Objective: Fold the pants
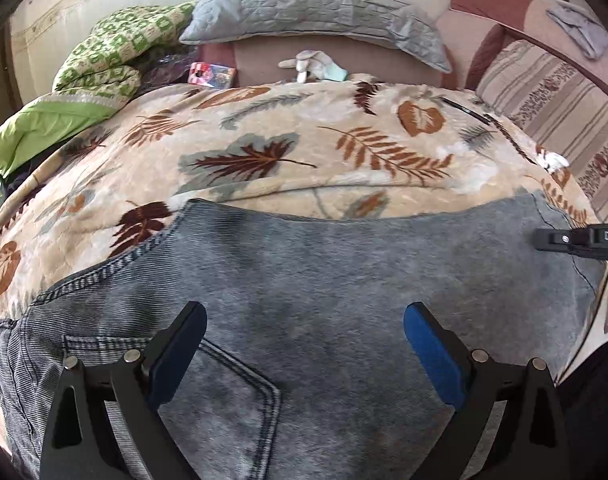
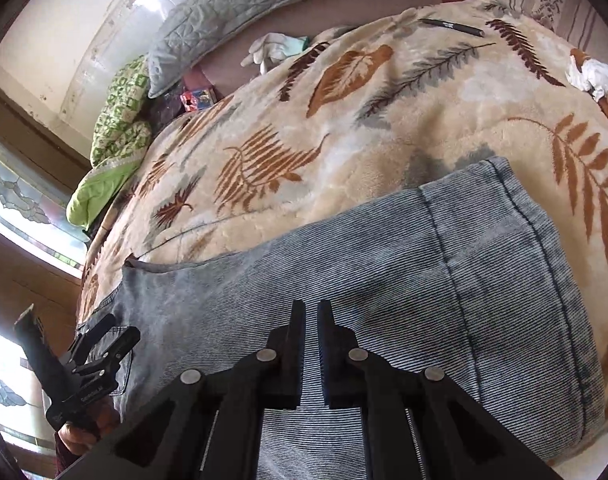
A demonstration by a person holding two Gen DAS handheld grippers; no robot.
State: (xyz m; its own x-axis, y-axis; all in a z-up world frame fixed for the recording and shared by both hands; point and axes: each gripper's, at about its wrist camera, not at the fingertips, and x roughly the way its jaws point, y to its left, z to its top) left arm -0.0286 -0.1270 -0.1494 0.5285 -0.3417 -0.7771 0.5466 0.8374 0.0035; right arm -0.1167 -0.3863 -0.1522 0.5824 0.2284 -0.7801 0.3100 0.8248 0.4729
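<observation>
Grey-blue denim pants (image 1: pixel 323 288) lie folded flat on a beige leaf-print blanket (image 1: pixel 264 152); they also show in the right wrist view (image 2: pixel 383 264). My left gripper (image 1: pixel 304 320) is open with blue pads, hovering over the pants near a back pocket (image 1: pixel 224 392). It also shows at the left of the right wrist view (image 2: pixel 108 340). My right gripper (image 2: pixel 311 316) is nearly shut with a narrow gap, empty, over the pants. Its tip shows at the right edge of the left wrist view (image 1: pixel 543 238).
A grey pillow (image 1: pixel 315 12) and green quilt (image 1: pixel 112 56) lie at the head of the bed. A white glove (image 1: pixel 311 64), small box (image 1: pixel 212 74), black pen (image 2: pixel 451 26) and white crumpled cloth (image 2: pixel 591 74) lie around. A striped cushion (image 1: pixel 551 100) is at right.
</observation>
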